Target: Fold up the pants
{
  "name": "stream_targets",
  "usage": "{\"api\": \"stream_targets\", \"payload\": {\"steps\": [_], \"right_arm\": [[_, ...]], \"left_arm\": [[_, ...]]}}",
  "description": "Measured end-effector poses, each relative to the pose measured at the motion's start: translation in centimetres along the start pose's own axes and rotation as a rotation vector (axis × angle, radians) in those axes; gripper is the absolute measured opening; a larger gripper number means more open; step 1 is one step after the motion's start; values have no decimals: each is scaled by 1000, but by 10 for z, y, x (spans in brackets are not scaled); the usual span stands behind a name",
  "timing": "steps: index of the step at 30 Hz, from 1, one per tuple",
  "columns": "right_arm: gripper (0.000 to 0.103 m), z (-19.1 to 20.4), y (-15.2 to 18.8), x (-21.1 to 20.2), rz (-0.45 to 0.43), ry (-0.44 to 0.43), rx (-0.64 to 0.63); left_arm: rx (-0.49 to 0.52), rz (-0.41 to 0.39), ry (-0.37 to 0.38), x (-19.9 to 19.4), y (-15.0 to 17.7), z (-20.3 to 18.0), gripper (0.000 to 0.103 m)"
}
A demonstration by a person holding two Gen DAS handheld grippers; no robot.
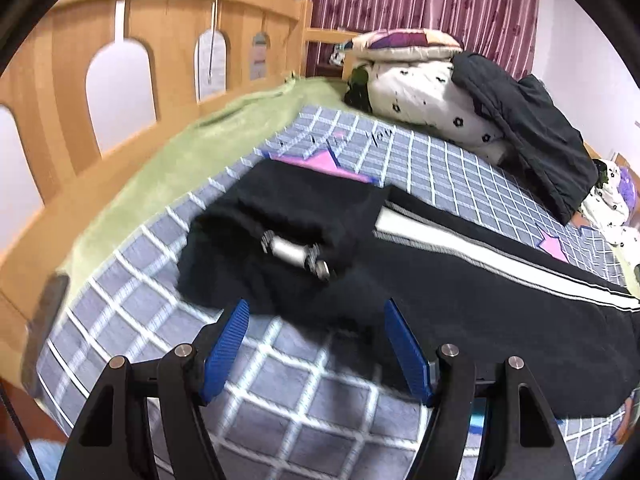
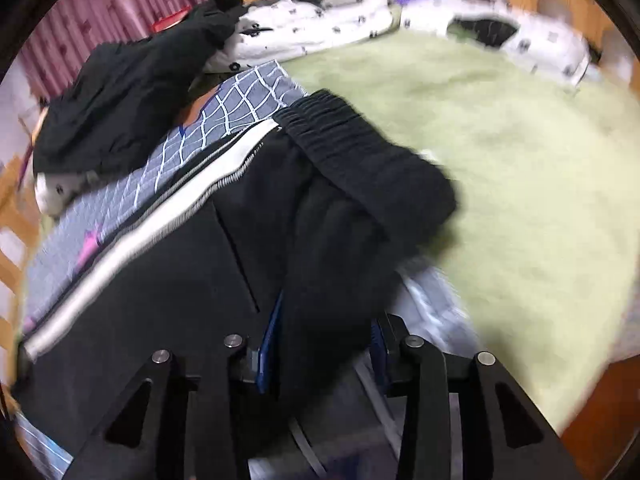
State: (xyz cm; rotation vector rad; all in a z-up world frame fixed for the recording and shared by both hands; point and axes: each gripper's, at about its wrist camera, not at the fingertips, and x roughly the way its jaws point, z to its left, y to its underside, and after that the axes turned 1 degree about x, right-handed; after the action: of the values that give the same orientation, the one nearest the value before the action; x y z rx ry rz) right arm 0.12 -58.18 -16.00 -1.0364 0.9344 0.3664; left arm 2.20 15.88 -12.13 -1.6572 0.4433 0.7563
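I am looking over a bed [image 1: 168, 168] with a pale green fleece blanket [image 2: 500, 152] and, on top of it, a grey quilt with a white grid [image 1: 304, 392] and pink stars. A wooden rail with arched cut-outs [image 1: 72, 92] runs along the far side of the bed, and a dark red patterned curtain [image 1: 420, 0] hangs behind the head end. At that end a bundle of white bedding with small black flowers [image 1: 424, 96] is heaped up, with a dark garment [image 1: 532, 132] draped across it.

The black pants [image 1: 460, 280], marked by a white side stripe, lie stretched along the grey quilt. One end is folded back on itself, with a metal-tipped drawcord [image 1: 296, 256] showing on the fold. From the right wrist view the gathered elastic waistband [image 2: 360, 152] reaches onto the green blanket.

The left gripper [image 1: 316, 344] hangs just in front of the folded end, its blue pads [image 1: 228, 344] standing well apart with only quilt between them, touching nothing. The right gripper [image 2: 320, 344] has black pants fabric lying between its jaws, which are partly apart; the picture is blurred and I cannot tell if the pads press on the cloth
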Motion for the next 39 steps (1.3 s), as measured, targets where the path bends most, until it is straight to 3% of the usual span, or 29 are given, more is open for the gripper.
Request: {"api": "stream_targets", "payload": {"steps": [2, 5, 6, 8, 9, 13, 17, 21, 25, 28, 30, 32, 36, 39], "right_arm": [[42, 5, 8, -28, -49, 49, -38], [43, 23, 13, -62, -90, 43, -44], [43, 33, 13, -73, -98, 21, -40], [44, 53, 12, -88, -122, -27, -42], [45, 68, 11, -92, -135, -52, -54], [50, 139, 9, -88, -148, -146, -137], [50, 220, 14, -59, -104, -204, -253], [50, 275, 24, -30, -60, -254, -315], [50, 303, 46, -8, -40, -281, -355], [50, 309, 61, 4, -40, -291, -371], [50, 307, 68, 10, -34, -283, -373], [50, 302, 71, 11, -29, -273, -368], [50, 290, 71, 6, -29, -301, -323], [50, 283, 70, 0, -39, -328, -295]], "left_arm": [[18, 10, 14, 8, -11, -2, 68], [56, 55, -4, 33, -22, -10, 65], [81, 88, -26, 45, -25, -13, 42], [110, 123, -66, 62, -31, -15, 23], [89, 115, -63, 66, -38, -11, 8], [-4, 43, -33, 70, -75, 8, 8], [-8, -5, -58, 93, -113, 15, 8], [-14, -59, -72, 116, -139, 19, 8], [-66, -16, 25, 122, -144, 25, 8], [-25, 25, 92, 111, -129, 19, 19], [-20, 34, 138, 94, -108, 16, 45], [-95, 40, 214, 77, -86, 20, 60], [-225, 91, 413, 42, -25, 20, 61], [-271, 138, 452, 30, 18, 13, 63]]}}
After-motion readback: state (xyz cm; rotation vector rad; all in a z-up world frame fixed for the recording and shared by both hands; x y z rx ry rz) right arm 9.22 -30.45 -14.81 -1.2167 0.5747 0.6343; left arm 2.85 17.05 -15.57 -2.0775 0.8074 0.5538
